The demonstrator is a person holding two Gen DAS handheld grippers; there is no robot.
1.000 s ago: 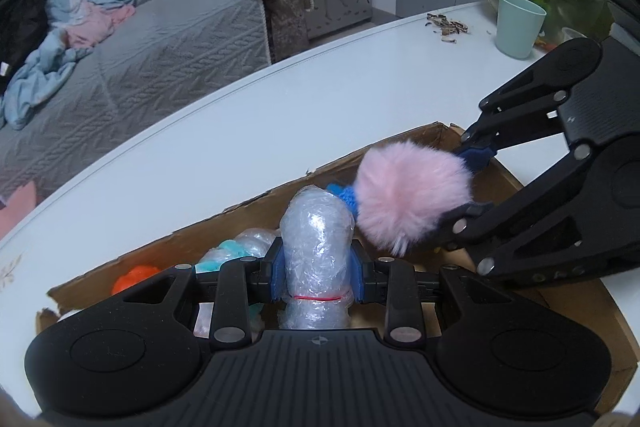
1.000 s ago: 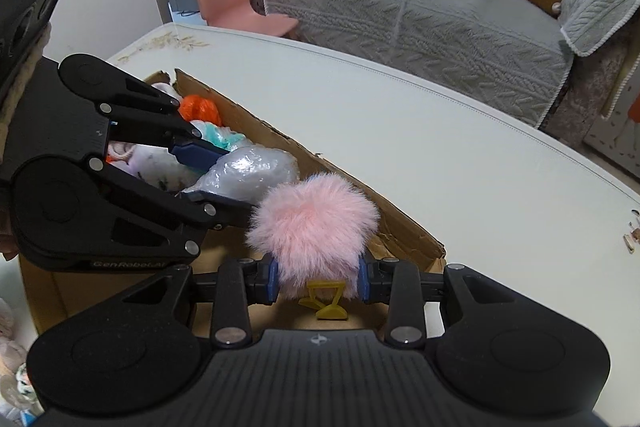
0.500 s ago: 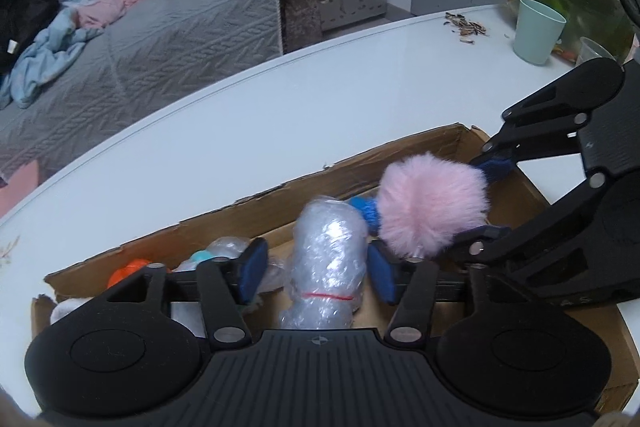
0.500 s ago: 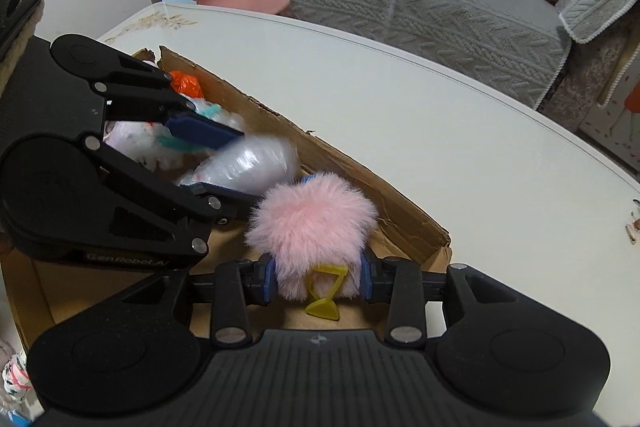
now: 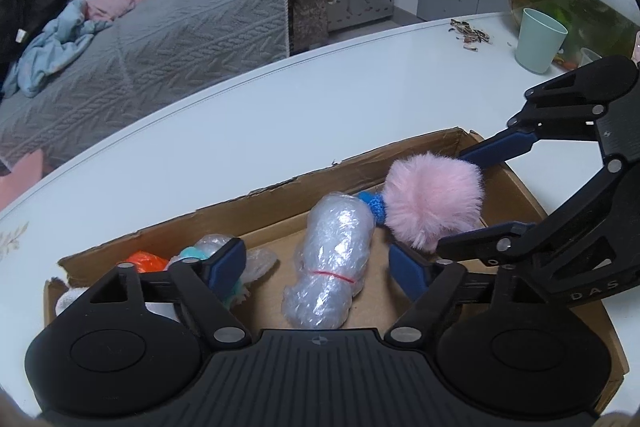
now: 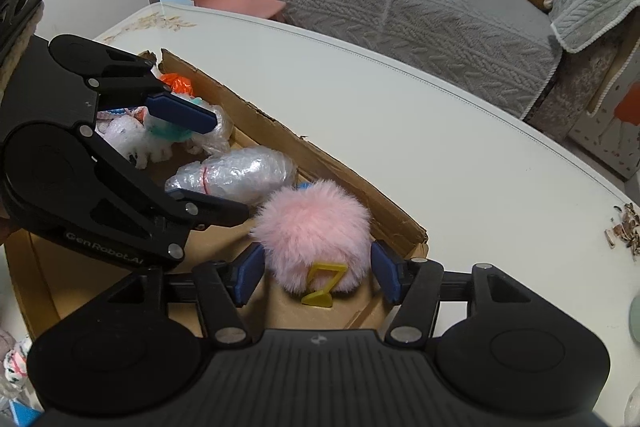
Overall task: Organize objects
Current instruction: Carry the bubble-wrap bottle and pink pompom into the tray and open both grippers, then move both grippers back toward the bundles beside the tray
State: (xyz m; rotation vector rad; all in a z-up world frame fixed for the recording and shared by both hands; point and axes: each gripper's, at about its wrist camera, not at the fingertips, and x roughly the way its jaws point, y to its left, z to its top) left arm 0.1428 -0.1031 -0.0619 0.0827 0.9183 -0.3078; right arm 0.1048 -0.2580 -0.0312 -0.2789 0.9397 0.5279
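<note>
A: Left claw (image 5: pixel 320 263) has just opened, pads clear of the plastic-wrapped bundle (image 5: pixel 332 263) lying in the cardboard box (image 5: pixel 280 195) on the bench (image 5: pixel 280 115).

B: Right claw (image 6: pixel 316 273) likewise, just parted around the pink pompom (image 6: pixel 316 227) at the box's right end.

A: I'd lift both straight up, so neither pad drags anything.

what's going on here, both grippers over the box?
A person with two handheld grippers is sorting items into a shallow cardboard box on the white table. The left gripper has just been opening around a clear plastic-wrapped bundle, which lies in the box. The right gripper has just been opening too; the fluffy pink pom-pom sits between its jaws, released.
</note>
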